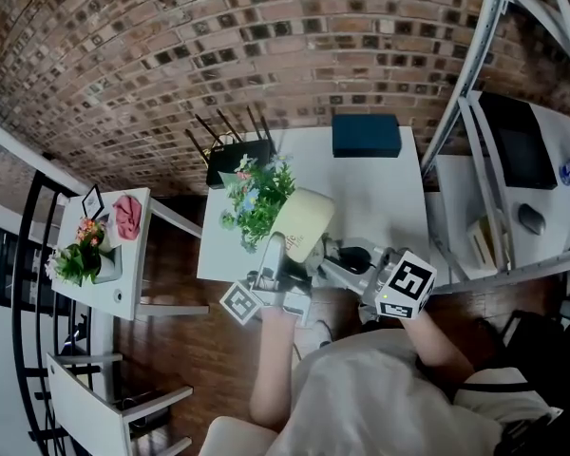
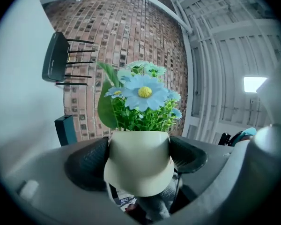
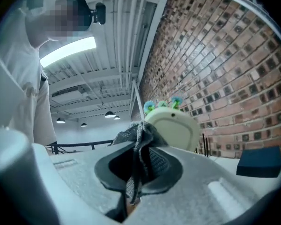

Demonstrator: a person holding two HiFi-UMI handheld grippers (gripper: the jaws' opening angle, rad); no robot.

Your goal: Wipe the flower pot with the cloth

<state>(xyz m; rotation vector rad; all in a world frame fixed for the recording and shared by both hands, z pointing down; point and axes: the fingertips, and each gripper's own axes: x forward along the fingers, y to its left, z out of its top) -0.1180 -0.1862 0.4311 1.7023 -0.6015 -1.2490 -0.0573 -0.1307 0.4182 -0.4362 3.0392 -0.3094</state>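
My left gripper (image 2: 139, 156) is shut on a cream flower pot (image 2: 139, 165) with blue flowers (image 2: 143, 93), its black pads (image 2: 86, 163) pressing on both sides. In the head view the pot (image 1: 306, 221) is held tilted above the near edge of the white table (image 1: 380, 193), in front of the left gripper (image 1: 277, 256). My right gripper (image 3: 138, 165) is shut on a bunched dark grey cloth (image 3: 141, 142), which sits close to the pot's underside (image 3: 175, 130); whether it touches there is unclear. In the head view the right gripper (image 1: 340, 255) and the cloth (image 1: 354, 257) are just right of the pot.
A dark blue box (image 1: 366, 134) lies at the table's far edge, and a black chair (image 1: 236, 157) stands at its far left corner. A small side table (image 1: 123, 283) at the left bears another potted plant (image 1: 81, 259) and a pink cloth (image 1: 127, 216). White metal framing (image 1: 465, 112) stands to the right.
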